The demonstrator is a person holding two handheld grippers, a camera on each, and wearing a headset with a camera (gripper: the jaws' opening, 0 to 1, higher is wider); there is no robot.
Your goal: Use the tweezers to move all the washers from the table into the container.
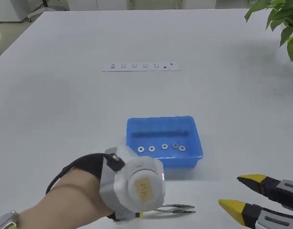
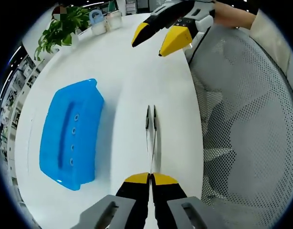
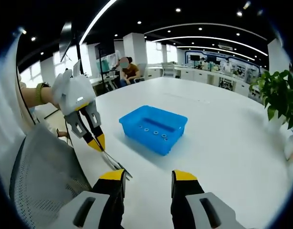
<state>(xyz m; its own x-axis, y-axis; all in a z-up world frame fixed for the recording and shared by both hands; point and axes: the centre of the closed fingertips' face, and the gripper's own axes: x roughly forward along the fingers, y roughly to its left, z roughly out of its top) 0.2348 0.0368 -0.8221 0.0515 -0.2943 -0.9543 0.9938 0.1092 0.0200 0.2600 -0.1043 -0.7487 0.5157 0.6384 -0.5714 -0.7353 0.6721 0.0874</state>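
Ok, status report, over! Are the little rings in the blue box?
Left gripper shut on tweezers. Right gripper open, empty. Five washers lying in blue container. Label strip beyond it, out of the way.

Bright, even indoor light from above; ceiling light strips (image 3: 96, 20) and spots glow in the right gripper view. The white table (image 1: 65, 95) runs pale with mild sheen, little texture. Soft, short shadow hugs the blue container (image 1: 184, 161) along its near side. Head view sharp. Both gripper views bow hard toward their edges, with detail there smeared.
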